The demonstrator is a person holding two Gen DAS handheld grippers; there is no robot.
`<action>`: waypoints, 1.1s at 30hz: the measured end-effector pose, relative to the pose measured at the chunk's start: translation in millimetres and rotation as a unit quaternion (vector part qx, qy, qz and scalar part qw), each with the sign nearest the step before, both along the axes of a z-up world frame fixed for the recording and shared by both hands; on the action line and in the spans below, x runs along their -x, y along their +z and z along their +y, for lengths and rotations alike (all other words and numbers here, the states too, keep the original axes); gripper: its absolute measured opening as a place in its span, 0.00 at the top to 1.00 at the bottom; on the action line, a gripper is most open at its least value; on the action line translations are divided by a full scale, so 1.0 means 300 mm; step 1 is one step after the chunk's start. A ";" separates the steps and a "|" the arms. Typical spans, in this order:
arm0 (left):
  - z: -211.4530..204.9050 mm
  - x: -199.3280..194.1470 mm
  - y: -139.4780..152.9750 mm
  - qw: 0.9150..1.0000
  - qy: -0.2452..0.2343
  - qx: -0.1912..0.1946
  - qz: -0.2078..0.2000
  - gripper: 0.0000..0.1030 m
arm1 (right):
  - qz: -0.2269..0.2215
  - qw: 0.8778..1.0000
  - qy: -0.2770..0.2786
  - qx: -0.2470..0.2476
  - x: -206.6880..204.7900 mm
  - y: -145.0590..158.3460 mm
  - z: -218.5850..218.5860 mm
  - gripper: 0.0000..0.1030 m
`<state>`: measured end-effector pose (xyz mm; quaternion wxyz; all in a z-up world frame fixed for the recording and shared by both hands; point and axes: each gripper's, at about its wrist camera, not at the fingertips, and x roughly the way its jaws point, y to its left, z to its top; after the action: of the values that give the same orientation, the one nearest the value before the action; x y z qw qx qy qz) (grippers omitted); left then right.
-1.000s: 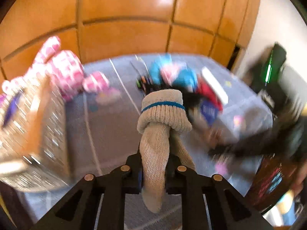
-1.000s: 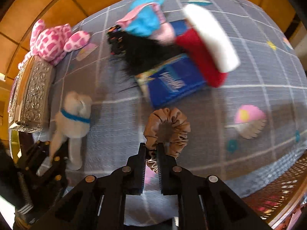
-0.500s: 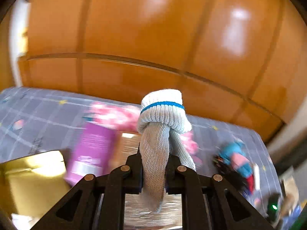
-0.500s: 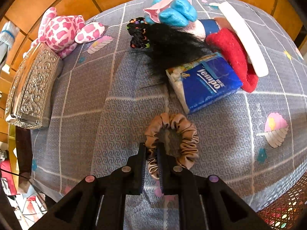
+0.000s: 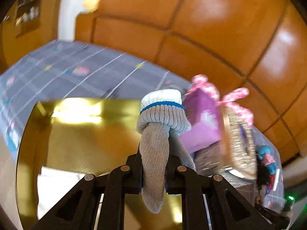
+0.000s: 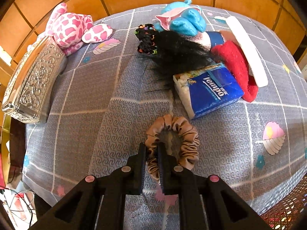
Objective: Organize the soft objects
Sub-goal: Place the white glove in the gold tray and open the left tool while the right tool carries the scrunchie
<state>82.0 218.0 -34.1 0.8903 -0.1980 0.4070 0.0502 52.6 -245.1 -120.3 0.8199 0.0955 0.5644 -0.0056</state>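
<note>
My left gripper (image 5: 154,163) is shut on a rolled grey sock (image 5: 160,126) with a white cuff and a blue stripe, held in the air above a shiny gold tray (image 5: 80,132). My right gripper (image 6: 152,153) is shut on a tan satin scrunchie (image 6: 178,134), held just over the grey patterned cloth (image 6: 92,88). Behind it lie a blue tissue pack (image 6: 209,90), a black hairpiece (image 6: 172,48), a red and white knit hat (image 6: 238,61), a blue plush (image 6: 182,21) and a pink spotted plush (image 6: 71,28).
An embossed silver box (image 6: 32,80) stands at the cloth's left edge; it also shows blurred in the left wrist view (image 5: 238,143), beside a purple box (image 5: 201,118). Orange wooden panels (image 5: 191,28) back the table. The cloth's front edge drops off near my right gripper.
My left gripper has swung left with the sock, from over the cloth to above the gold tray. My right gripper has kept the scrunchie and shifted only slightly.
</note>
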 end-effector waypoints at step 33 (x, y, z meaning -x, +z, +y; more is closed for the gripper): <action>0.094 0.253 0.004 0.989 0.075 -0.127 -0.015 0.18 | -0.148 0.951 0.264 -0.055 0.063 0.306 0.561 0.91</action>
<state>6.1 246.2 -32.9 0.9080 -0.1144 0.3676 0.1652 33.8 -76.9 -28.5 0.8600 -0.0127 0.4411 0.2564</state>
